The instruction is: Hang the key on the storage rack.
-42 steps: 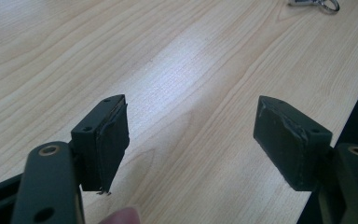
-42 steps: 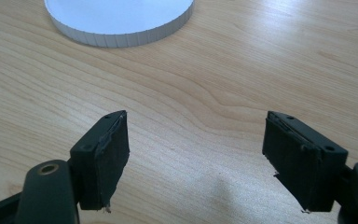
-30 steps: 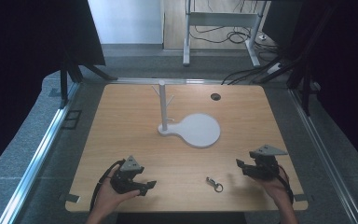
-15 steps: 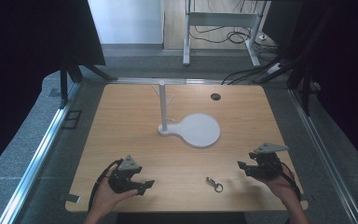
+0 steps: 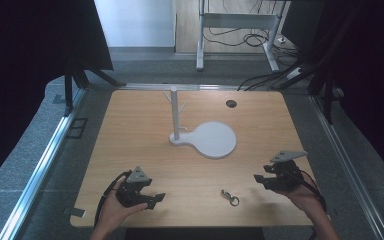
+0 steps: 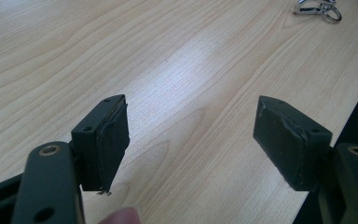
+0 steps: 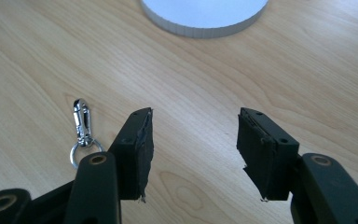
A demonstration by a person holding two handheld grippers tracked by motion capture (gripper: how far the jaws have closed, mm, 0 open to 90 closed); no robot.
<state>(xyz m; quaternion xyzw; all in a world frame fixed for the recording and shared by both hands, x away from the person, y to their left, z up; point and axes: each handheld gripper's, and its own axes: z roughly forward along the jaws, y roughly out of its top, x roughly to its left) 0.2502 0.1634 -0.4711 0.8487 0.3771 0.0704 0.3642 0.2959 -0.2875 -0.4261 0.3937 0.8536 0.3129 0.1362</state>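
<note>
A small silver snap hook with a key ring [image 5: 229, 196] lies flat on the wooden table [image 5: 140, 145] near the front edge, between my two grippers. My left gripper [image 5: 156, 199] rests low at the front left, pointing right toward the hook, jaws wide open and empty [image 6: 191, 135]; the hook [image 6: 318, 6] lies far ahead of it. My right gripper [image 5: 258, 181] hovers at the front right and is open [image 7: 193, 149]. Its jaws have just been closing, with nothing between them. The hook [image 7: 81, 129] lies to the left of its left finger [image 7: 137, 149].
A white stand with a pegged post [image 5: 175, 112] and a round flat base [image 5: 212, 140] sits mid-table; its base edge [image 7: 205, 21] lies ahead of the right gripper. A dark round hole [image 5: 231, 103] marks the far right of the tabletop.
The right hand and its gripper have lifted slightly above the table. The left hand and the snap hook have stayed put.
</note>
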